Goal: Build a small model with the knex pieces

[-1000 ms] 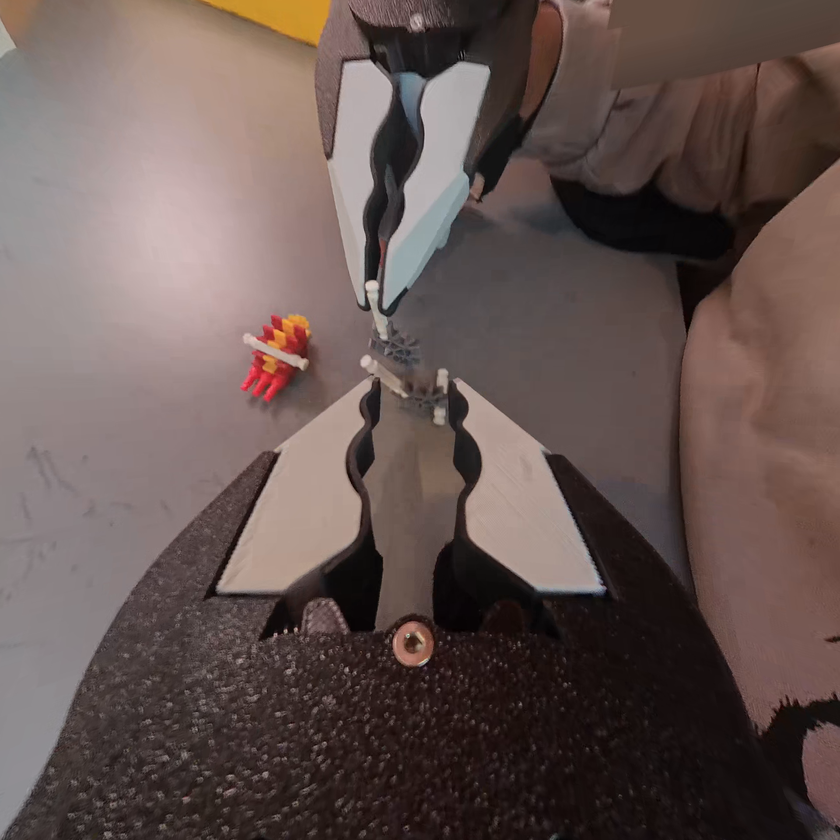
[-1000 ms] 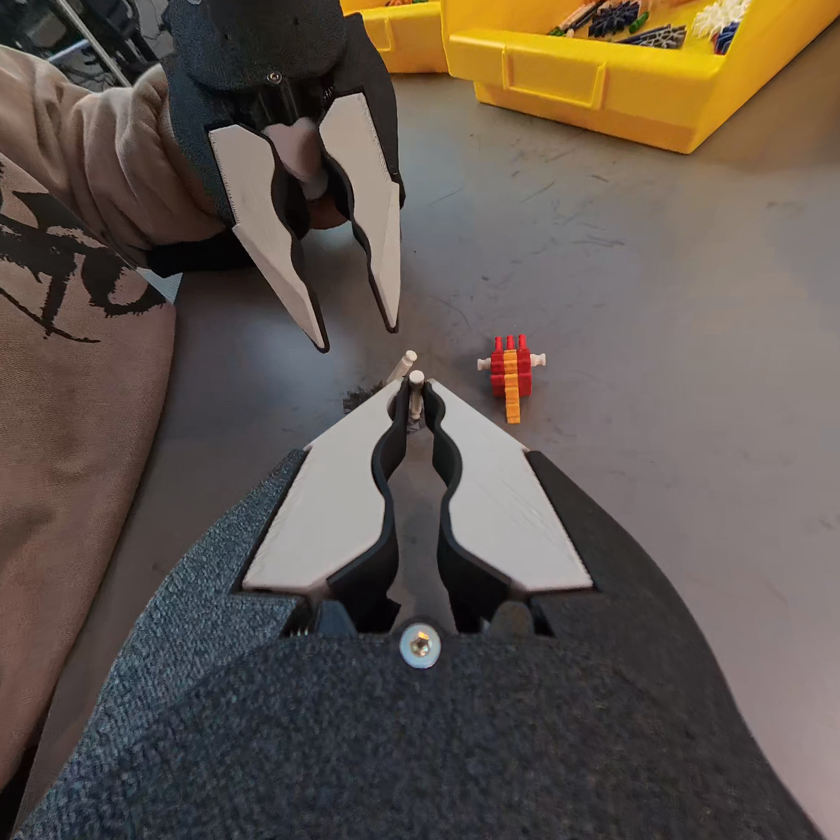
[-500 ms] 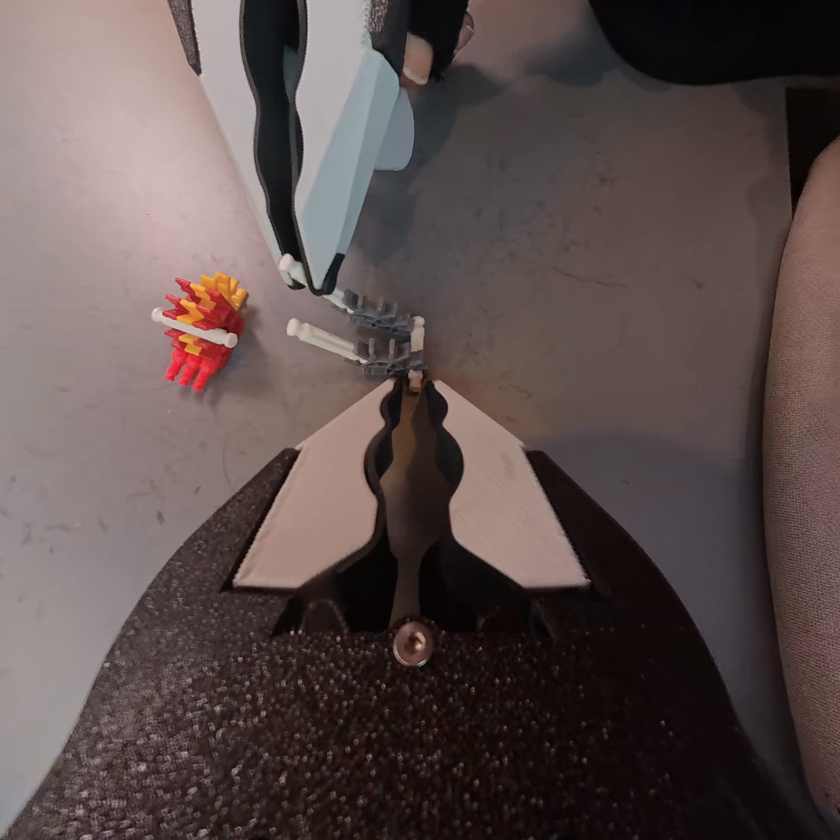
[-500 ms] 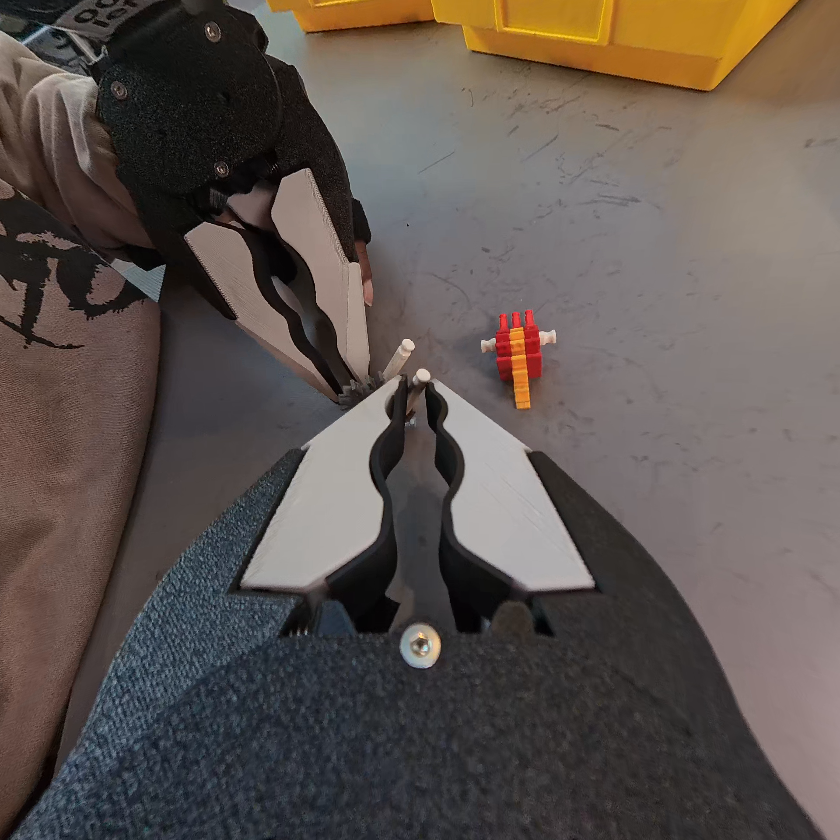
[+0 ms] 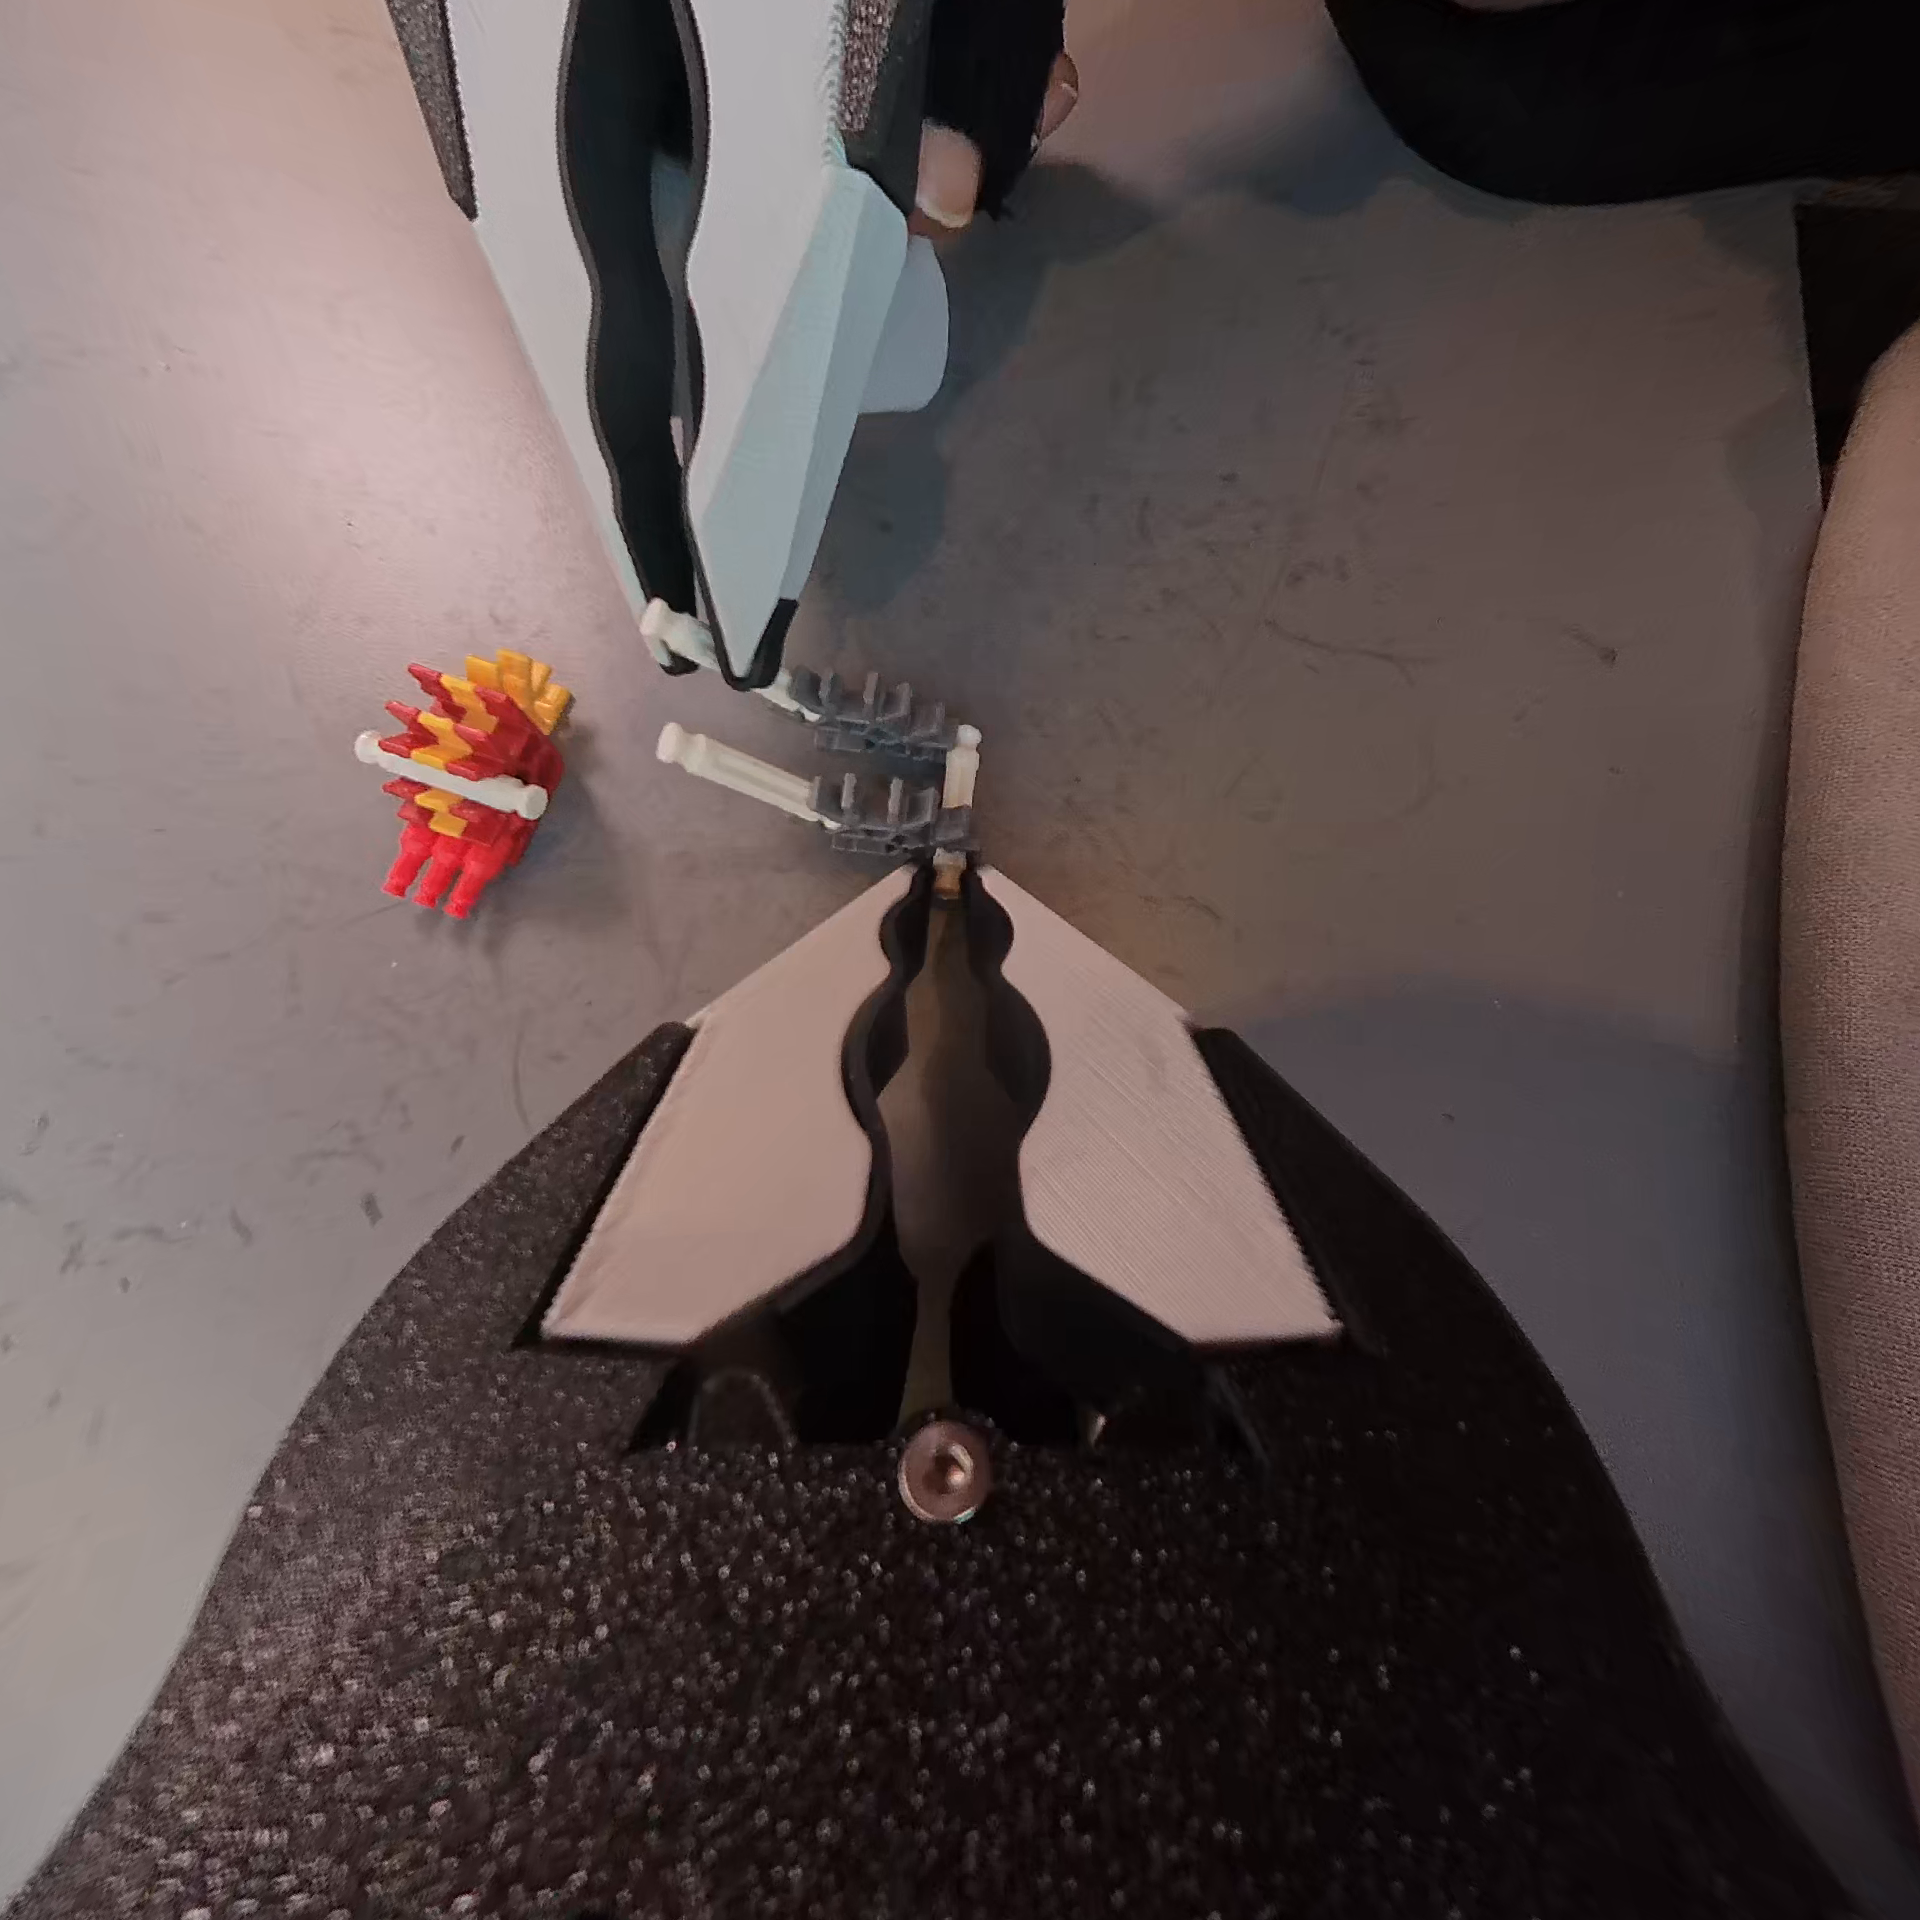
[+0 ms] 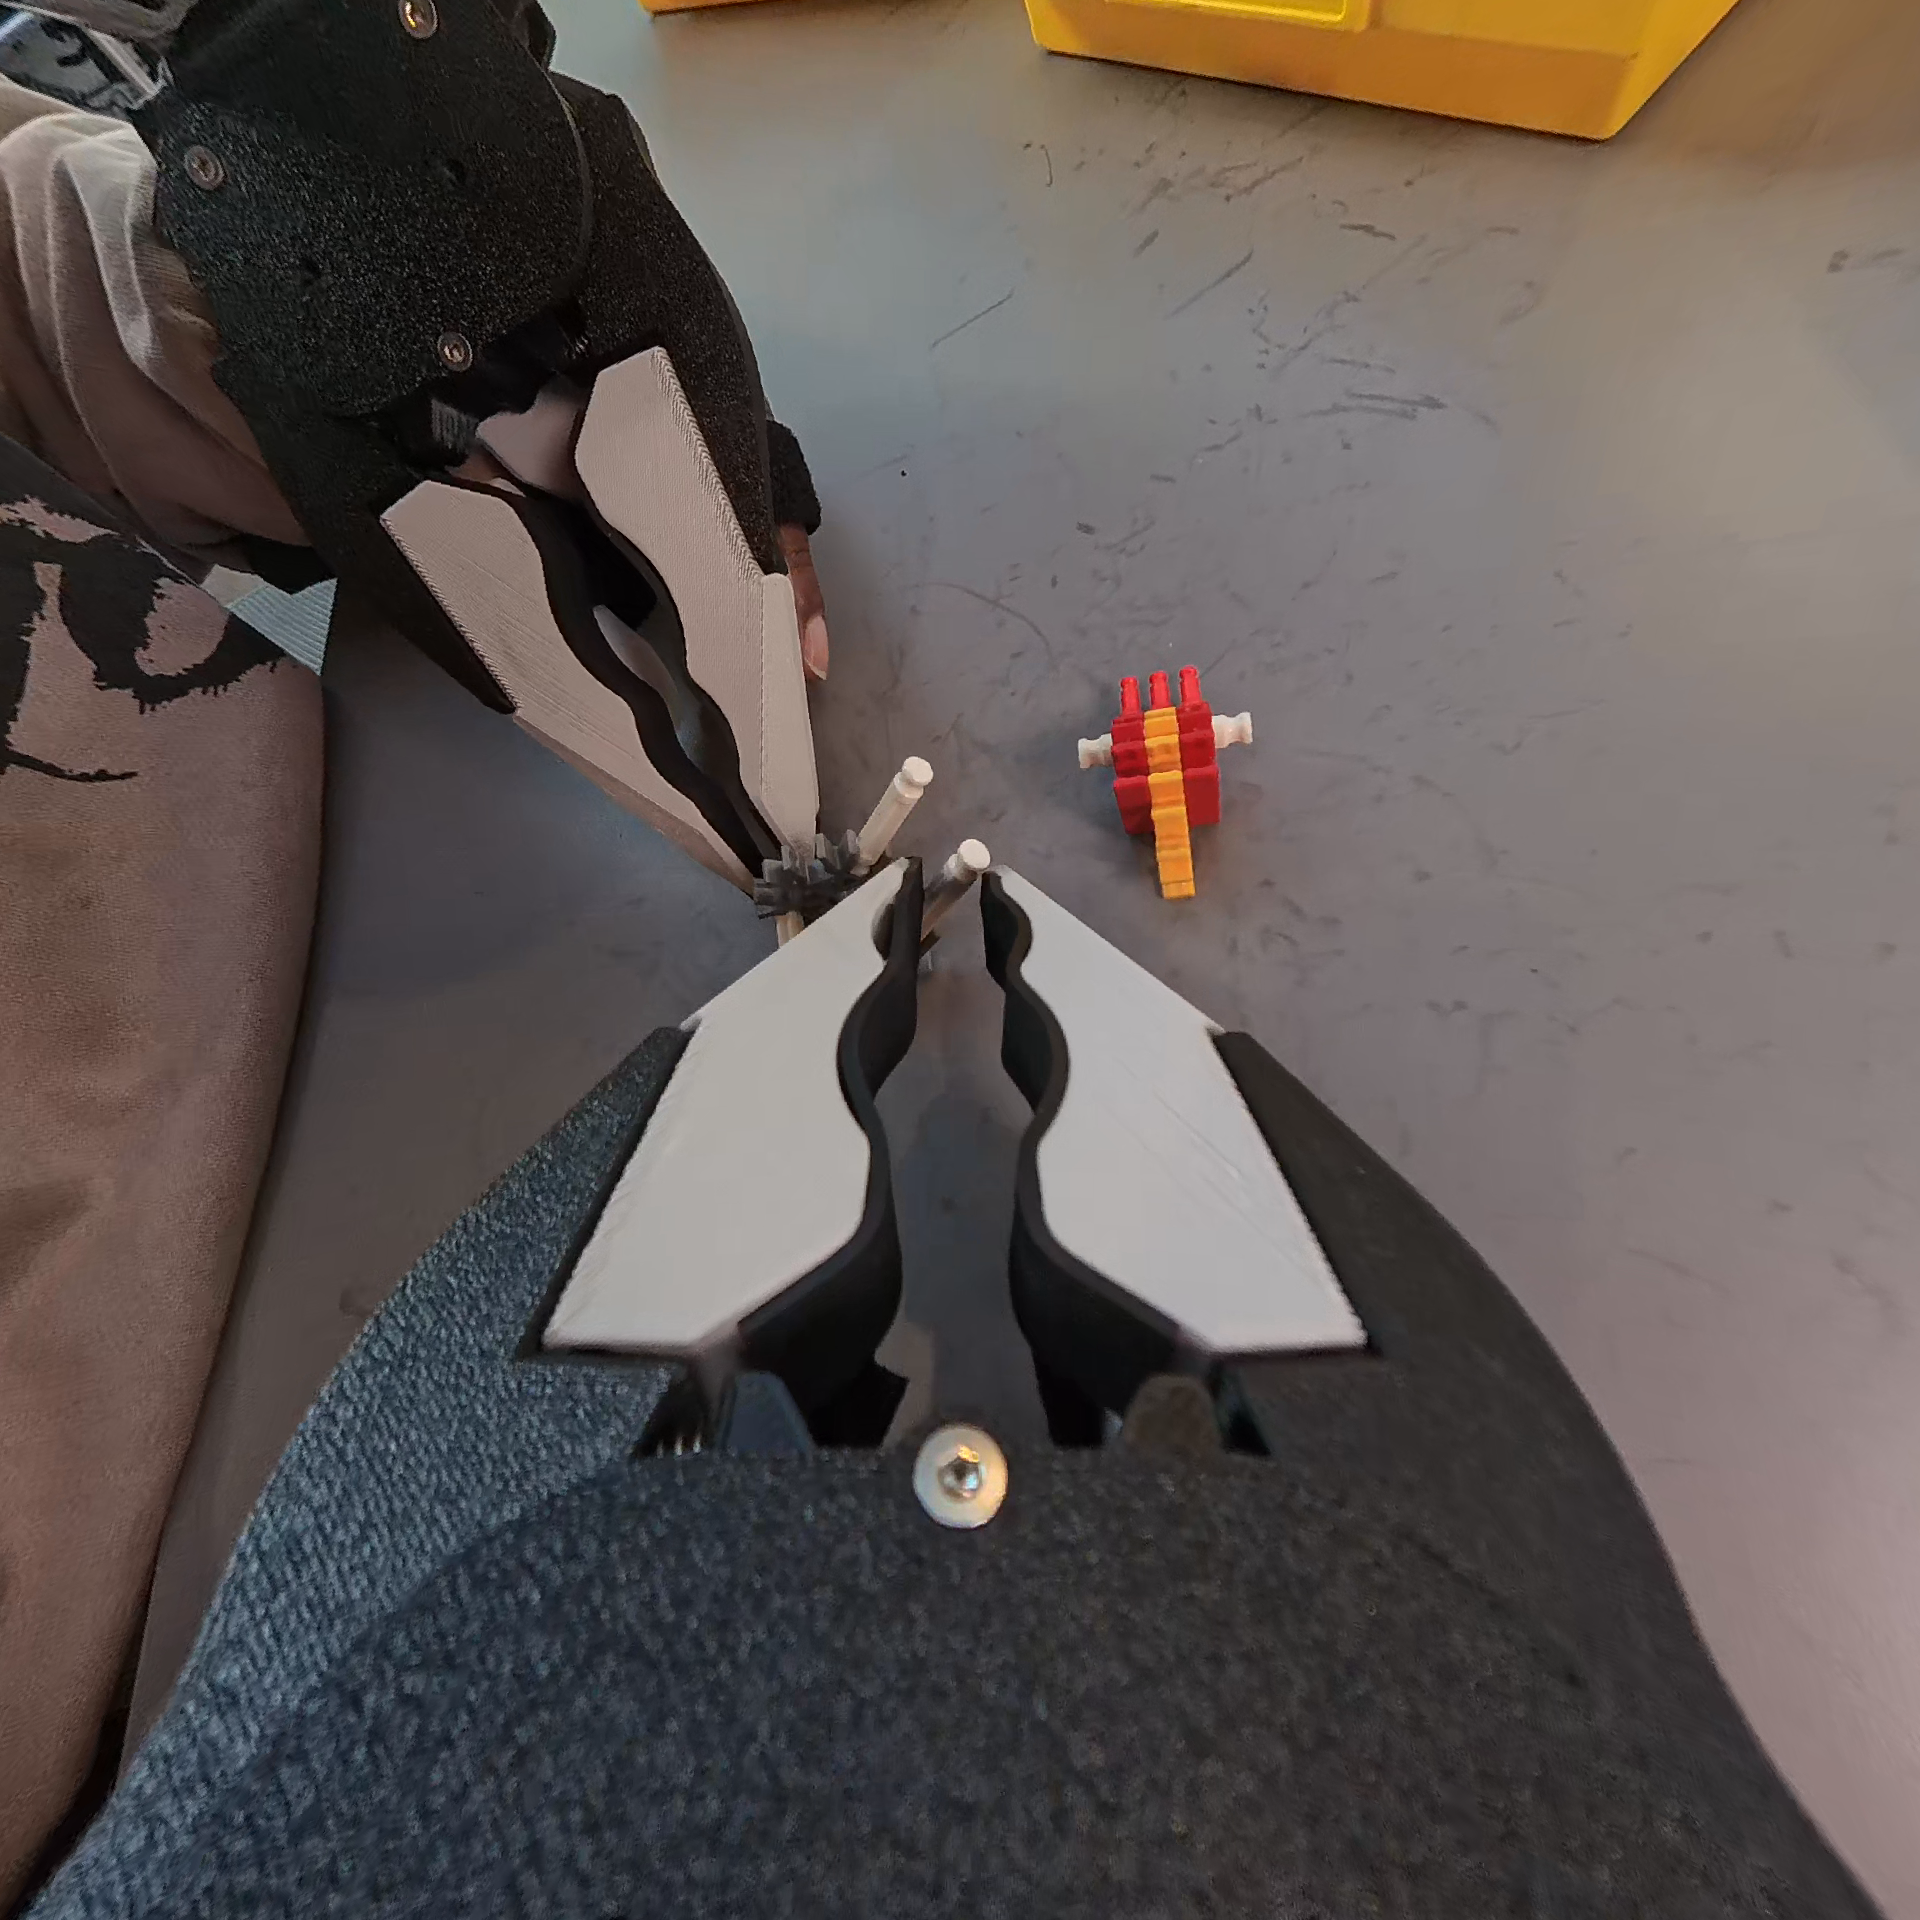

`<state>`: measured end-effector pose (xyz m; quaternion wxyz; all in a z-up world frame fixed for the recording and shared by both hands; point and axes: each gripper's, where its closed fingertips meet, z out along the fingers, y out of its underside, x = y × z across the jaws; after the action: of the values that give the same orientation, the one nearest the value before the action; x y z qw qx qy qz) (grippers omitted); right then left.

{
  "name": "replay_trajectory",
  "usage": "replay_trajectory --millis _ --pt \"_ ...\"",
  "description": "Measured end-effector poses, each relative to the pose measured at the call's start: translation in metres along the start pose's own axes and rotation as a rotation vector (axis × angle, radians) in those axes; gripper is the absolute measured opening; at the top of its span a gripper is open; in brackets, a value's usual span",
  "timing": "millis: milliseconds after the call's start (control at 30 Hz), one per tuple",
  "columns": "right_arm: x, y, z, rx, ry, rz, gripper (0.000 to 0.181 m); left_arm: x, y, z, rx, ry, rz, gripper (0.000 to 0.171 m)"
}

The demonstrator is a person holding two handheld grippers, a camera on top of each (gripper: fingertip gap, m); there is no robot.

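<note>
A small assembly of two grey toothed connectors (image 5: 883, 769) and white rods sits low over the grey table (image 5: 1351, 623). My left gripper (image 5: 943, 878) is shut on the end of the white cross rod (image 5: 961, 774) at the assembly's near side. My right gripper (image 5: 717, 660) comes in from the top and is shut on another white rod (image 5: 670, 629) of the same assembly. In the right wrist view, that rod (image 6: 966, 860) sits between the right gripper's (image 6: 948, 878) tips, and the left gripper (image 6: 784, 857) pinches beside the grey connectors (image 6: 805, 883).
A red and yellow toothed block with a white rod through it (image 5: 468, 769) lies on the table beside the assembly, also in the right wrist view (image 6: 1164, 769). A yellow bin (image 6: 1351, 52) stands at the far edge. A person's beige sleeve and clothing (image 6: 104, 935) border the table. The left gripper's tips are roughly 6 cm from the right gripper's.
My left gripper was open a second ago and has shut on the assembly's rod end. Both grippers and the assembly have come lower towards the table. Little has moved in the last half second.
</note>
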<state>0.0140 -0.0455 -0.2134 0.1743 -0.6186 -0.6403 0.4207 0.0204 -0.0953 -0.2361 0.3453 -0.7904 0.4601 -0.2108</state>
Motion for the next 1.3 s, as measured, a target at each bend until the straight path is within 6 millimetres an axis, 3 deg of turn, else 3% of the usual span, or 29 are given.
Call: replay_trajectory --millis 467,767,1033,1200,1300 --pt "0.003 0.005 -0.004 -0.010 0.011 0.017 0.013 0.000 -0.004 0.004 0.018 -0.004 0.007 0.006" --pt "0.005 0.006 -0.021 0.003 0.018 0.002 0.021 0.001 -0.006 0.006 0.019 -0.002 0.008 0.006" --pt "-0.009 0.011 -0.014 -0.042 -0.031 -0.022 0.023 0.000 -0.008 0.008 0.022 -0.001 0.023 0.006" --pt "-0.012 0.018 -0.005 -0.095 -0.038 -0.066 0.063 0.000 -0.009 0.009 0.016 -0.007 0.029 0.006" --pt "-0.019 0.017 -0.003 -0.089 -0.043 -0.136 0.077 -0.001 -0.008 0.007 0.011 -0.013 0.022 0.006"
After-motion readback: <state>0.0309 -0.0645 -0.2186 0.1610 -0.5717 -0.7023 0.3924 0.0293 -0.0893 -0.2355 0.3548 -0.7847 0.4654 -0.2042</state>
